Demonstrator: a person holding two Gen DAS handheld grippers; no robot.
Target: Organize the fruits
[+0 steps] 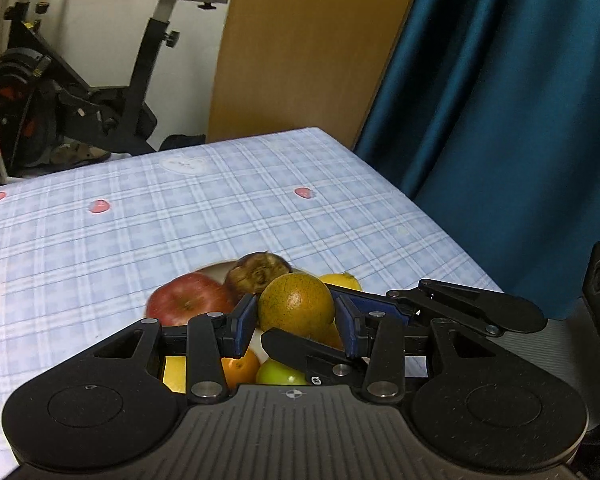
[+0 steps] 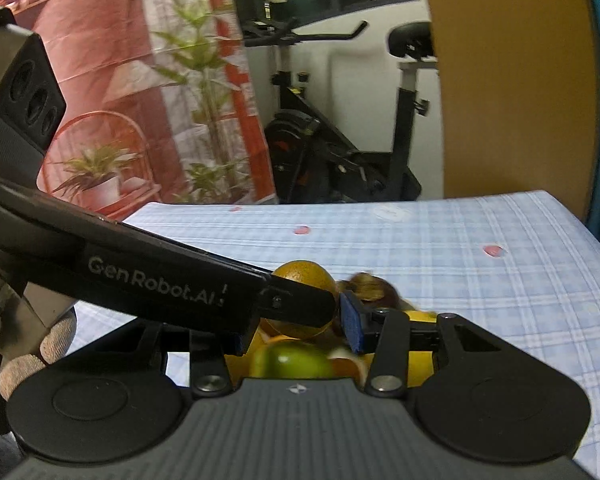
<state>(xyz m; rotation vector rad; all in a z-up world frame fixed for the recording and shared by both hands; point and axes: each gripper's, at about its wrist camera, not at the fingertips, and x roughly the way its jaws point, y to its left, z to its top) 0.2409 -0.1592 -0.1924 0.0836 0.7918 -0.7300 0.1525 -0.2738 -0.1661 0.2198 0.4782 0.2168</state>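
Left wrist view: the left gripper (image 1: 296, 320) has its blue-padded jaws clamped on a round, green-speckled orange citrus fruit (image 1: 296, 304), one pad on each flank. The fruit sits squarely between the fingertips, above a white plate (image 1: 216, 270) of fruit on the blue-and-white checked tablecloth (image 1: 180, 208). It is close to a ball, so no long axis can be told; a pale patch on its skin faces the camera. Behind it lie a dark red apple (image 1: 188, 300) to the left, a brown wrinkled fruit (image 1: 258, 272) at the back and a yellow lemon (image 1: 342, 280) to the right. Below the jaws show a smaller orange fruit (image 1: 242, 370) and a green apple (image 1: 280, 374). The black fingers of the right gripper (image 1: 380, 320) cross in from the right, one passing beneath the held citrus.

Right wrist view: the right gripper (image 2: 296, 332) shows one blue pad (image 2: 350, 328) just right of the same speckled citrus (image 2: 308, 280); its other finger is hidden behind the left gripper's black arm (image 2: 140, 276), which crosses from the left with its tip over the fruit. The jaws stand narrow, but what they press on is hidden. A gloved hand (image 2: 20, 344) holds the left gripper's handle. The green apple (image 2: 292, 360) lies just below the jaws.
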